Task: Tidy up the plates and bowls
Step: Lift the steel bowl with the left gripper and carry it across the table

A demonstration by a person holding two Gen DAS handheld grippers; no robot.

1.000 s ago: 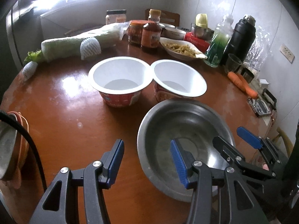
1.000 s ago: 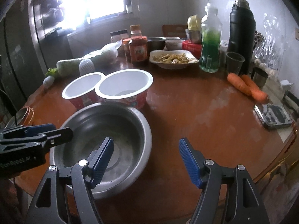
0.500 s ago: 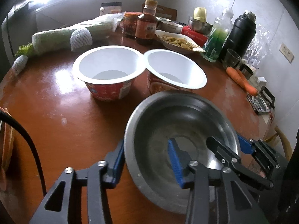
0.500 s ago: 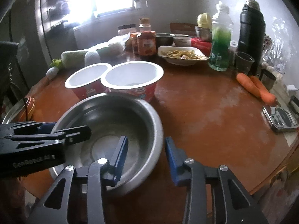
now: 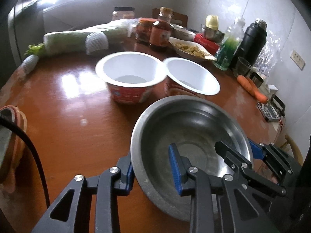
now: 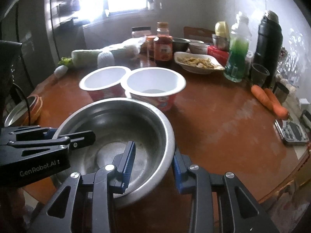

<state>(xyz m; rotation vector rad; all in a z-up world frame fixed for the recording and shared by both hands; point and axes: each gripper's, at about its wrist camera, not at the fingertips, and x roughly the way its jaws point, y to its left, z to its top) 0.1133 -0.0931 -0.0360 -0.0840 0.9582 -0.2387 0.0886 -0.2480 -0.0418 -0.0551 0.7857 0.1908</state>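
Observation:
A steel bowl (image 5: 194,120) (image 6: 116,120) sits at the near edge of the brown round table (image 6: 223,116). My left gripper (image 5: 151,165) straddles its left rim, one pad outside the wall and one inside, and its jaws are closing on that wall. My right gripper (image 6: 153,161) is shut on the opposite rim in the same way. Each gripper shows in the other's view: the right gripper (image 5: 241,149) and the left gripper (image 6: 64,136). Behind the steel bowl stand two empty white paper bowls (image 5: 130,68) (image 5: 192,73), side by side and touching.
At the back are jars (image 6: 163,48), a plate of food (image 6: 198,63), a green bottle (image 6: 236,58) and a black flask (image 6: 269,42). Carrots (image 6: 268,101) and a small device (image 6: 293,132) lie right. A wrapped vegetable (image 5: 77,38) lies back left. Orange-rimmed dishes (image 5: 17,128) sit far left.
Both grippers came in from wide open to straddle the steel bowl's rim on opposite sides, and their jaws narrowed onto its wall. The paper bowls stayed put.

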